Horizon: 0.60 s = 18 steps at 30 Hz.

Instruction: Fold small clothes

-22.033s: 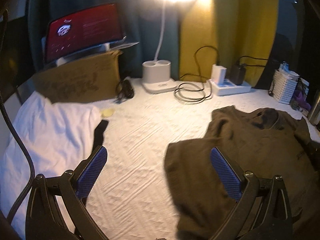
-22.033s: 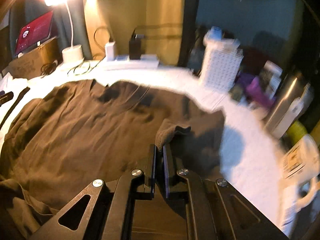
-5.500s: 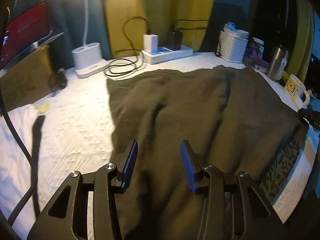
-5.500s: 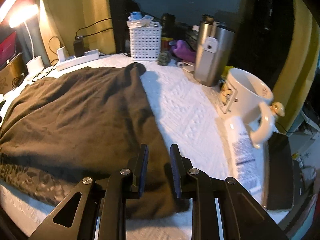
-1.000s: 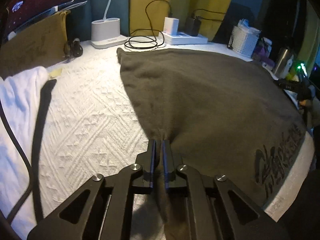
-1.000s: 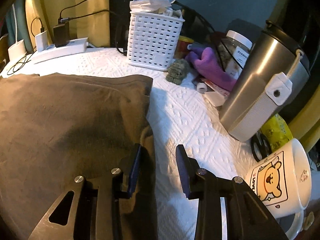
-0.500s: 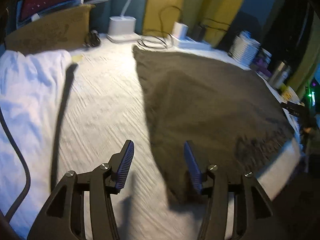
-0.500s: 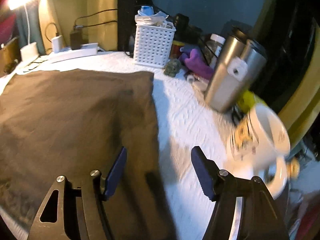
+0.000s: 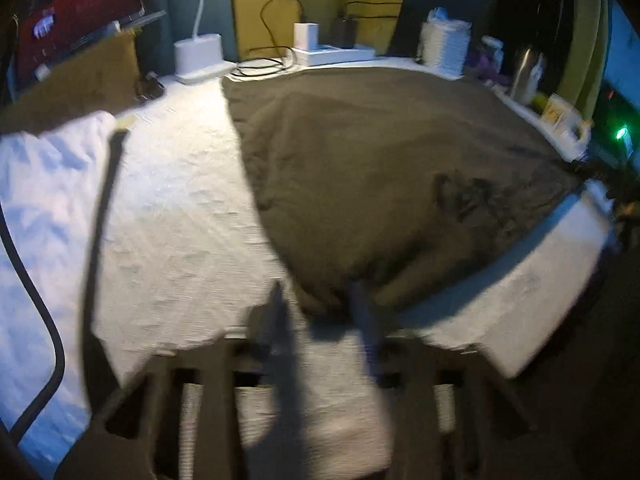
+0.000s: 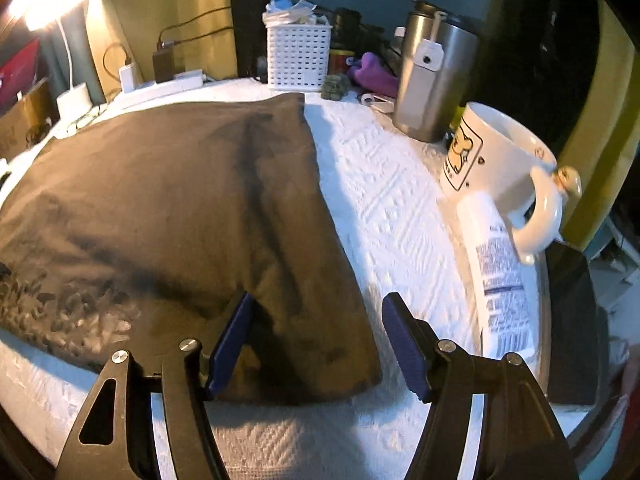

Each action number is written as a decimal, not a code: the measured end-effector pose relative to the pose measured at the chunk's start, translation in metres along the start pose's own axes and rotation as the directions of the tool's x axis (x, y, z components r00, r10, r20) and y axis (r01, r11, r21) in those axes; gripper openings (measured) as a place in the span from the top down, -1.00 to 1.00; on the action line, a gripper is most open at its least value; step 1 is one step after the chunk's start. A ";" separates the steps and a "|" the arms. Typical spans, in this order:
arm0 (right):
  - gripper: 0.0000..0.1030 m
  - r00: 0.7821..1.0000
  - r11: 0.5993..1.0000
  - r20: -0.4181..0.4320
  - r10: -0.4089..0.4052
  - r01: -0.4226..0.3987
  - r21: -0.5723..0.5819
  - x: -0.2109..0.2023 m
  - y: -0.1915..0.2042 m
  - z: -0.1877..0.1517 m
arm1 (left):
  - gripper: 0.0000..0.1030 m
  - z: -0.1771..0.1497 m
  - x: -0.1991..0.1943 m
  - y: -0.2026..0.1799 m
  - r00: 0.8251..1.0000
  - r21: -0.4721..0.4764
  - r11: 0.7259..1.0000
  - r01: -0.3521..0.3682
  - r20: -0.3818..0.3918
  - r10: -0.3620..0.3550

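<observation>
I logged both sets of jaws standing apart and holding nothing. The brown shirt (image 10: pixel 168 208) lay folded flat on the white surface (image 10: pixel 400 220). My right gripper (image 10: pixel 316 340) straddled its near right corner; my left gripper (image 9: pixel 320 308), blurred, sat at the near left corner. A mug (image 10: pixel 504 172), steel tumbler (image 10: pixel 432 76) and white basket (image 10: pixel 298 56) crowded the right side; a white cloth (image 9: pixel 40 200) lay left.

White mug (image 10: pixel 498 168), steel tumbler (image 10: pixel 434 76), white basket (image 10: pixel 298 58), lamp base (image 9: pixel 199 56), possibly a lotion tube (image 10: pixel 498 276)
</observation>
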State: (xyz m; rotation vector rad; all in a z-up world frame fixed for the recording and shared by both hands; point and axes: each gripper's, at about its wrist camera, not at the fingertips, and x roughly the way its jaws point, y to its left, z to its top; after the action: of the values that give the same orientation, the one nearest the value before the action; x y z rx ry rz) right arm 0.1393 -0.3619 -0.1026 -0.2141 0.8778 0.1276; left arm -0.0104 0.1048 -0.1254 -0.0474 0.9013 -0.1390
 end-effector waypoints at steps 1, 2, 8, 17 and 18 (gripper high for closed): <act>-0.33 1.000 1.000 0.004 0.002 -0.002 0.002 -0.001 0.000 -0.001 | 0.75 0.000 0.000 -0.002 1.000 0.006 1.000 -0.011 0.002 0.011; -0.33 1.000 1.000 0.008 0.002 -0.002 0.003 -0.001 -0.001 -0.003 | 0.77 0.001 0.000 -0.004 1.000 0.017 0.999 -0.027 0.005 0.027; -0.34 1.000 1.000 0.011 0.004 -0.004 0.016 -0.003 -0.005 -0.007 | 0.85 0.000 -0.006 0.002 0.997 0.006 0.998 -0.067 -0.024 0.067; -0.38 1.000 0.999 0.007 0.004 -0.004 0.038 -0.007 -0.009 -0.012 | 0.81 0.001 -0.024 0.012 0.971 0.041 0.971 -0.234 -0.035 0.236; -0.38 1.000 0.999 0.007 0.004 -0.005 0.039 -0.007 -0.009 -0.012 | 0.81 0.003 -0.027 0.014 0.970 0.036 0.970 -0.242 -0.026 0.243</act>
State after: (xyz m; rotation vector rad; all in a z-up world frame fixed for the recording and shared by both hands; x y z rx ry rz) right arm 0.1276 -0.3741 -0.1035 -0.1749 0.8730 0.1153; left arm -0.0233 0.1226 -0.1044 0.0958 0.9275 0.0737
